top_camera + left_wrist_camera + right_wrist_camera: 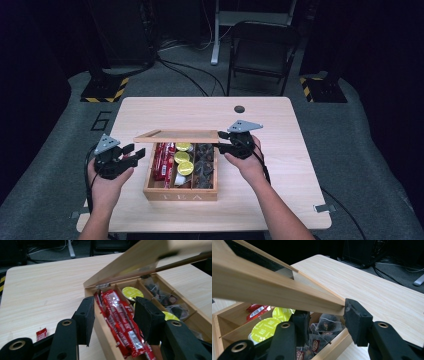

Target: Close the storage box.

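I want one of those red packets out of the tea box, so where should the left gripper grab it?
Grip a red packet across its narrow width near the upper end, coming straight down from above. The packets lie lengthwise in the box's left compartment, walled on both sides, and the lid is held up.

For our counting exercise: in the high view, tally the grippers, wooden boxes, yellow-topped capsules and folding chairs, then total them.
Grippers: 2 (left gripper, right gripper)
Wooden box, its lid raised: 1
Yellow-topped capsules: 3
Folding chair: 1
Total: 7
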`<state>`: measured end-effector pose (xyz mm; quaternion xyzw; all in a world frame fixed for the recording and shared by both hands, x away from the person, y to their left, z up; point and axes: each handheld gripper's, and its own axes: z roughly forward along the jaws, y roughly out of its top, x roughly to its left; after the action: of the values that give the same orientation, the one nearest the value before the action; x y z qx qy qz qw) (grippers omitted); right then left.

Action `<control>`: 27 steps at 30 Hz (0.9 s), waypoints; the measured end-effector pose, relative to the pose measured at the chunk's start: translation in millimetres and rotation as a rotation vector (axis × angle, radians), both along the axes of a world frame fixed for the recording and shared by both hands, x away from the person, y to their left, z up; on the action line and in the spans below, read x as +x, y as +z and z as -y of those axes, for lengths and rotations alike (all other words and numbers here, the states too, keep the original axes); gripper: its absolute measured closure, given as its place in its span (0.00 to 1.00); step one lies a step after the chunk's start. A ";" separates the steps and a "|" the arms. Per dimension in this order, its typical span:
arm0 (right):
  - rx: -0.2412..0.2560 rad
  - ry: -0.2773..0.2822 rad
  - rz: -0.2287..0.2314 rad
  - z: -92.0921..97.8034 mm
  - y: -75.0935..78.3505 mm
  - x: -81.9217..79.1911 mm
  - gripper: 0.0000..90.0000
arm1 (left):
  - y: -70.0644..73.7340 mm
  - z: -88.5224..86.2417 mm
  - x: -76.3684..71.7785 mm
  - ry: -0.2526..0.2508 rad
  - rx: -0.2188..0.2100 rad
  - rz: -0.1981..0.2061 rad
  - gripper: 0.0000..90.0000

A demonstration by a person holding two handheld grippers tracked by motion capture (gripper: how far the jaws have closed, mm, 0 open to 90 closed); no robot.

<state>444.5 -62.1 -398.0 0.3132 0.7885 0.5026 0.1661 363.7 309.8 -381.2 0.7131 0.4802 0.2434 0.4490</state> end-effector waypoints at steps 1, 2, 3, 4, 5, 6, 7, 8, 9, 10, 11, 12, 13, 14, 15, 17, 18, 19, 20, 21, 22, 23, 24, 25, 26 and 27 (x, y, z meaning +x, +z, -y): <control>0.000 -0.001 -0.003 -0.3 -0.2 -0.6 0.62 | 1.8 1.9 -0.5 -0.002 0.003 0.009 0.57; -0.004 0.001 0.000 -0.2 -0.6 -1.0 0.62 | 3.9 3.2 -1.2 -0.008 0.008 0.012 0.57; -0.002 -0.004 -0.007 -0.3 -1.1 -2.2 0.62 | 5.4 4.6 -1.7 -0.011 0.010 0.020 0.57; -0.003 -0.002 -0.003 -0.2 -1.5 -2.3 0.62 | 6.8 5.8 -2.1 -0.014 0.011 0.026 0.57; -0.004 -0.002 -0.003 -0.3 -2.0 -2.7 0.62 | 8.1 6.7 -2.5 -0.017 0.012 0.034 0.57; -0.007 0.000 -0.001 -0.3 -2.3 -3.0 0.62 | 9.6 7.2 -3.1 -0.023 0.011 0.036 0.58; -0.007 -0.002 -0.004 -0.3 -2.5 -3.6 0.62 | 11.1 8.0 -4.0 -0.027 0.008 0.043 0.58; -0.005 -0.005 -0.010 -0.5 -2.7 -4.3 0.62 | 12.1 8.4 -4.5 -0.031 0.008 0.049 0.59; -0.006 -0.005 -0.010 -0.5 -2.8 -4.4 0.62 | 13.3 9.1 -5.5 -0.035 0.006 0.057 0.61; -0.008 -0.004 -0.011 -0.5 -2.8 -4.6 0.62 | 14.8 9.5 -6.6 -0.038 0.008 0.064 0.62; -0.008 -0.005 -0.011 -0.5 -2.8 -4.7 0.62 | 16.2 9.7 -7.6 -0.037 0.018 0.075 0.63; -0.007 -0.004 -0.011 -0.4 -2.8 -4.6 0.62 | 16.8 9.8 -8.2 -0.034 0.020 0.078 0.65; -0.007 -0.004 -0.011 -0.4 -2.8 -4.6 0.62 | 17.3 9.5 -8.4 -0.035 0.020 0.080 0.65; -0.006 -0.005 -0.011 -0.5 -2.9 -4.6 0.62 | 17.3 9.4 -8.1 -0.033 0.022 0.079 0.66; -0.006 -0.005 -0.011 -0.4 -2.9 -4.7 0.62 | 17.2 9.3 -7.4 -0.034 0.027 0.076 0.67; -0.006 -0.007 -0.011 -0.6 -3.0 -4.9 0.62 | 16.9 10.3 -6.7 -0.026 0.032 0.077 0.67; -0.007 -0.007 -0.013 -0.6 -2.9 -5.0 0.62 | 17.1 10.7 -6.1 -0.027 0.034 0.073 0.67; -0.008 -0.006 -0.018 -0.5 -2.4 -5.0 0.62 | 17.4 11.3 -5.6 -0.022 0.036 0.073 0.67; -0.013 -0.002 -0.016 -0.4 -1.2 -4.6 0.62 | 18.2 10.5 -5.1 -0.028 0.034 0.065 0.67; -0.011 -0.005 -0.024 -0.5 0.0 -5.3 0.62 | 18.3 10.1 -4.7 -0.027 0.027 0.064 0.67; -0.013 -0.002 -0.024 -0.5 1.0 -5.2 0.62 | 18.5 9.1 -4.0 -0.028 0.011 0.057 0.67; -0.012 -0.005 -0.027 -0.6 2.3 -6.0 0.62 | 18.5 8.1 -3.1 -0.029 -0.003 0.053 0.67; -0.012 -0.005 -0.023 -0.7 3.2 -6.1 0.62 | 18.6 7.1 -2.2 -0.033 -0.013 0.052 0.67; -0.011 -0.009 -0.025 -0.7 3.9 -6.7 0.62 | 18.9 6.4 -1.6 -0.037 -0.021 0.045 0.67; -0.009 -0.005 -0.022 -0.6 4.3 -6.7 0.62 | 19.2 5.8 -1.0 -0.040 -0.025 0.041 0.67; -0.006 -0.006 -0.023 -0.4 4.6 -7.2 0.62 | 19.7 5.0 -0.4 -0.047 -0.022 0.036 0.67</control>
<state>437.4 -61.7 -393.4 0.3207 0.7909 0.4962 0.1592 363.4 304.8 -361.5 0.7148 0.4578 0.2400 0.4711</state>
